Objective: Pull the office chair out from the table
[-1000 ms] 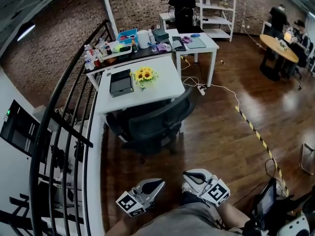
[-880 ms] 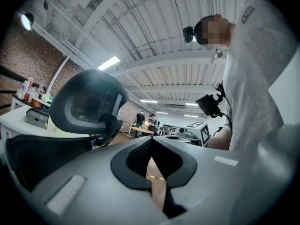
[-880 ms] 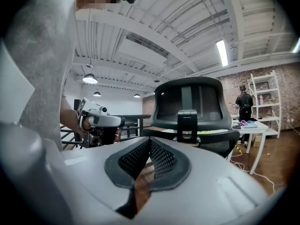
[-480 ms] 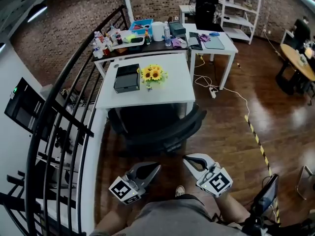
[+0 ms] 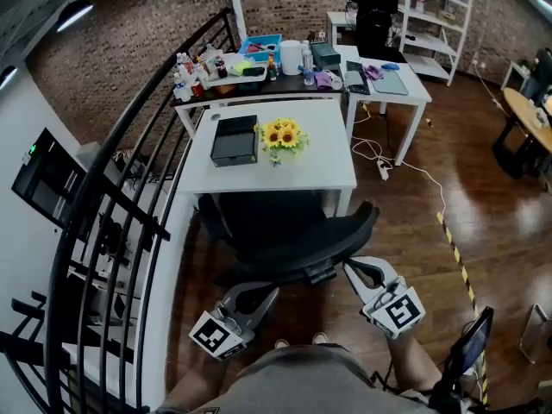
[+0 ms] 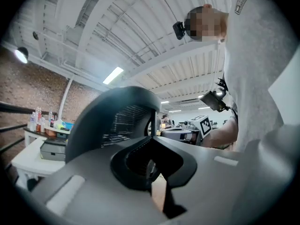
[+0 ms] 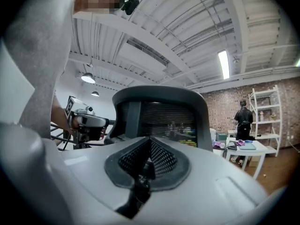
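The black office chair stands tucked under the white table, its curved backrest toward me. In the head view my left gripper is just behind the left end of the backrest, and my right gripper is close to its right end. Whether either one touches the chair I cannot tell. Both are shut with nothing in them. The left gripper view has its shut jaws in front of the mesh backrest. The right gripper view has its shut jaws centred below the backrest.
A black railing runs along the left. On the table sit a black box and sunflowers. A cluttered dark table stands behind. Floor tape and a cable lie to the right. A person stands by the shelves.
Both grippers have moved forward and up, from well behind the chair to just behind its backrest. The chair is still under the table.
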Tool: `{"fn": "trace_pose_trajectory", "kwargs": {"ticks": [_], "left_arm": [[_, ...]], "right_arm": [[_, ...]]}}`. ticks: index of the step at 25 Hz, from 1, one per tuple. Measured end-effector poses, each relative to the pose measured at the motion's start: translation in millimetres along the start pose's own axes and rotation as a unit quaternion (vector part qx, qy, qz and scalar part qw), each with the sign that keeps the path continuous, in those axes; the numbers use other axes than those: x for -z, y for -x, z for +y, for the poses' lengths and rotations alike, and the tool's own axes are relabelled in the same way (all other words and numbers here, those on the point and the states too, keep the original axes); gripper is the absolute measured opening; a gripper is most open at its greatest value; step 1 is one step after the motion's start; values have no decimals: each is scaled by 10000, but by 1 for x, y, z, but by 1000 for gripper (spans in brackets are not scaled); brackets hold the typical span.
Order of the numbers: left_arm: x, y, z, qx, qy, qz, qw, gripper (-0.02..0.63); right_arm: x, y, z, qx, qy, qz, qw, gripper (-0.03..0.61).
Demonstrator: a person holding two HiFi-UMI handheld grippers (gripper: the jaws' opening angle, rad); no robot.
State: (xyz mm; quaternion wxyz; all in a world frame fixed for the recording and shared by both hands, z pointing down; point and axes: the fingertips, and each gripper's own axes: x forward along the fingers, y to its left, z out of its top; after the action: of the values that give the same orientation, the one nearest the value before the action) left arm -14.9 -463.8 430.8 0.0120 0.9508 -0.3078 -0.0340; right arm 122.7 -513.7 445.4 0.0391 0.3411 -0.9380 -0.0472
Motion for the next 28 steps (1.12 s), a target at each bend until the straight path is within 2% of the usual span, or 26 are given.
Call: {"fn": "trace_pose_trajectory", "kwargs": {"ticks": [3,6,8,11,14,17,19,24,28], "left_arm": [[-10,22,24,-469,-306,-12,9984,2],[-20,47,57,-995,-696,66,9926,7],[-25,53,77,-1100,-875,151,9900,52],[-9,41,89,-646,-936,648,9914,180],[7,17,86,49,-921,999,9907,253],[11,-7,79,582,-994,991,9884,237],[13,-15,74,796,-1043,953,9868,153],[12,-21,69,886,-855,878,9885,121],[11,-21,69,866,-796,1030,9877,115]], "right_arm": [[1,-1,-17,145,77,-1,9999,6],[2,-2,-31,278,125,59,9995,6],[2,0,-41,359,205,87,9991,6],[0,6,-55,509,345,154,9980,6],[-1,12,-67,628,434,219,9968,6],[-3,17,-76,703,504,251,9959,6],[-4,19,-81,744,526,262,9955,6],[-6,27,-91,797,577,252,9948,6],[-3,28,-95,796,559,278,9949,6]]}}
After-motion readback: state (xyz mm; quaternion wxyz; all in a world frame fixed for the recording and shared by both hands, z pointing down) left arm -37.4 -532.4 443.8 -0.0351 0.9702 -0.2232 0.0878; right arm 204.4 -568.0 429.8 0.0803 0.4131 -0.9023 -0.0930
